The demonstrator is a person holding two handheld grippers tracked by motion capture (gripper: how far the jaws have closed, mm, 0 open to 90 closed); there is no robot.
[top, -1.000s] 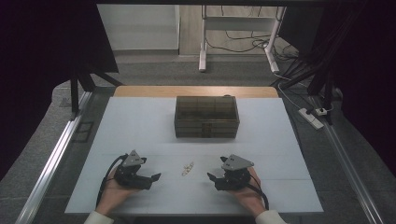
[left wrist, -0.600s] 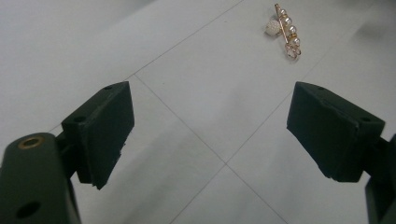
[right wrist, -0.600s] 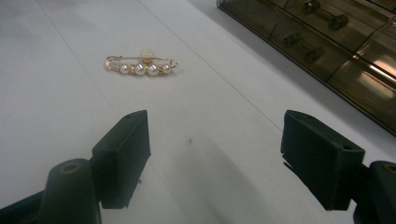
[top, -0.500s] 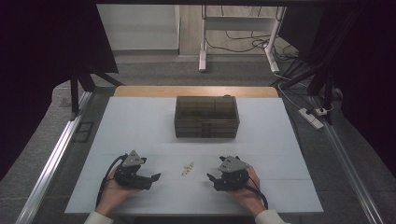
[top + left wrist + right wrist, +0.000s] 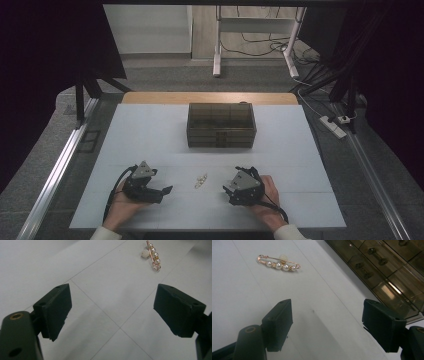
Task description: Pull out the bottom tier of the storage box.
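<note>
Pearl brooch (image 5: pixel 201 181) lies flat on the white table (image 5: pixel 150 130), between the left gripper (image 5: pixel 159 190) and the right gripper (image 5: pixel 230 189), well in front of the brown drawer box (image 5: pixel 221 125). Both grippers have their jaws wide open and hold nothing. Its long axis runs roughly along the line away from the person, slightly slanted. Neither gripper is clearly nearer, I judge.

Brown drawer box (image 5: pixel 221 125) on white table (image 5: pixel 150 135), cables (image 5: pixel 260 45) beyond.
</note>
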